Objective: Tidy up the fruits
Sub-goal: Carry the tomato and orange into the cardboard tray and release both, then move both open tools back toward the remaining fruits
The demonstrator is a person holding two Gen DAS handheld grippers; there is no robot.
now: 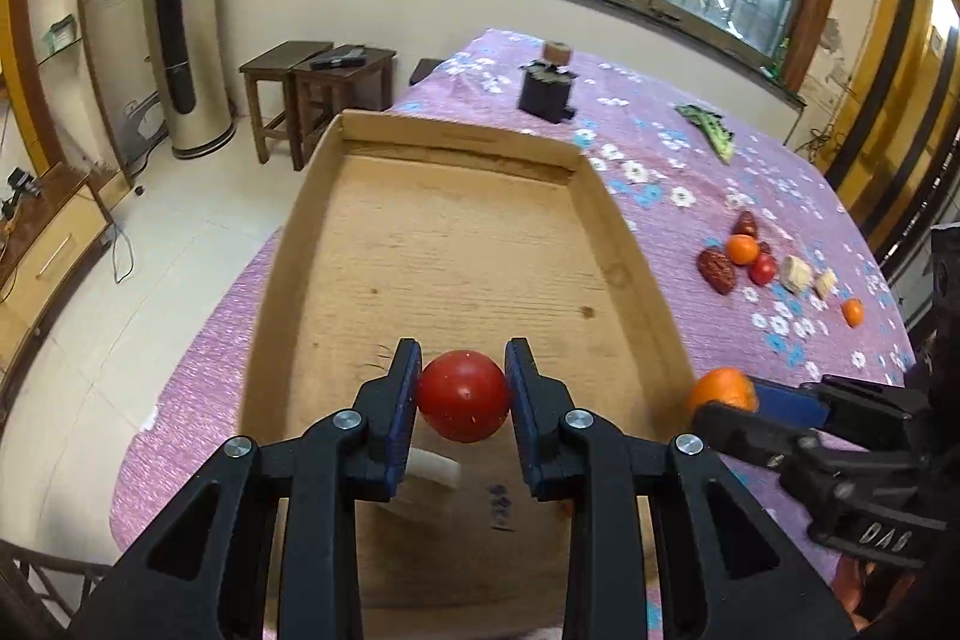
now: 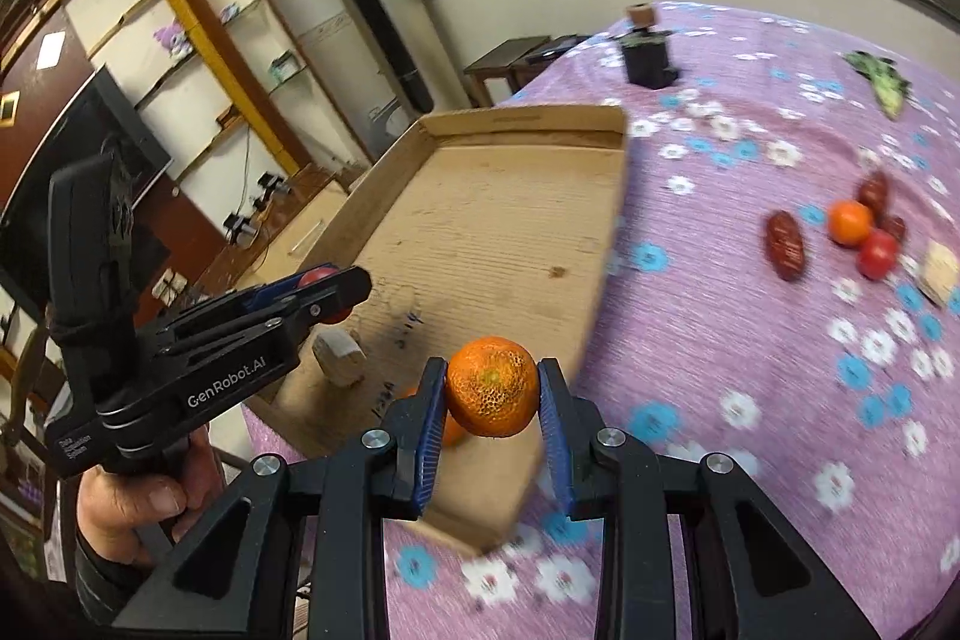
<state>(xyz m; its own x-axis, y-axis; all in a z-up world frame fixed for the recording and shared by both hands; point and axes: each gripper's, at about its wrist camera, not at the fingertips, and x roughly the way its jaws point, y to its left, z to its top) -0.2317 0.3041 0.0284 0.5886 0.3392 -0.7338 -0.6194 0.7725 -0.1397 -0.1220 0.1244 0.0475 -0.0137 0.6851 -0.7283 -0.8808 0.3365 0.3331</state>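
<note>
Over the cardboard tray [image 1: 462, 250]: left tongs [image 1: 462, 388] squeeze a red tomato [image 1: 463, 395].
Right tongs [image 2: 492, 388]: grip an orange [image 2: 492, 387] above the tray's near corner.
Surface: purple flowered cloth [image 2: 750, 316], more fruit right of the tray.
Room: barred windows, shelves.
Writing: "GenRobot.AI".

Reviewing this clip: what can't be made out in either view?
- Small orange fruit inside the shallow cardboard tray: right wrist view, mostly hidden by the right gripper.
- Handwritten marks on the tray floor: left wrist view, too small.
- Pale chunk: left gripper covers it.
</note>
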